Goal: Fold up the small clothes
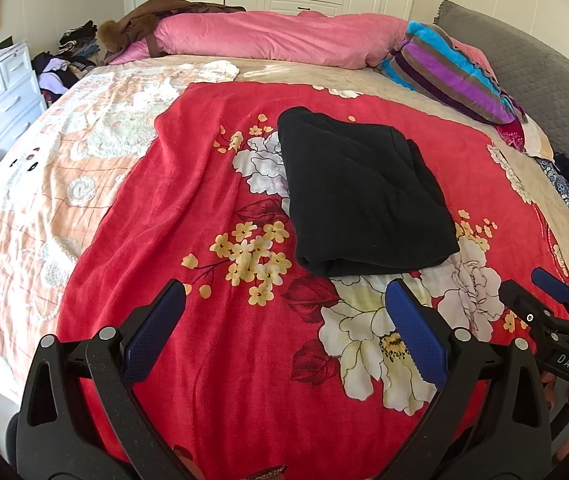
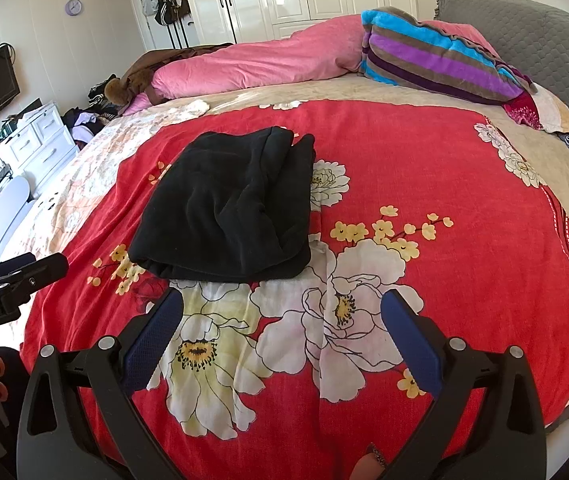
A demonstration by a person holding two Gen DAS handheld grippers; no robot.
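Black garment [image 1: 364, 192] is lying folded on red blanket [image 1: 204, 200]; left gripper [image 1: 284, 300] and right gripper [image 2: 282, 312] are hovering spread, empty; task looking done.

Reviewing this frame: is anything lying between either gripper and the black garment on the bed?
Nothing visible. The folded black garment lies on the red floral blanket, and only bare blanket separates it from the open left gripper and the open right gripper. The striped pillow and pink duvet sit beyond it.
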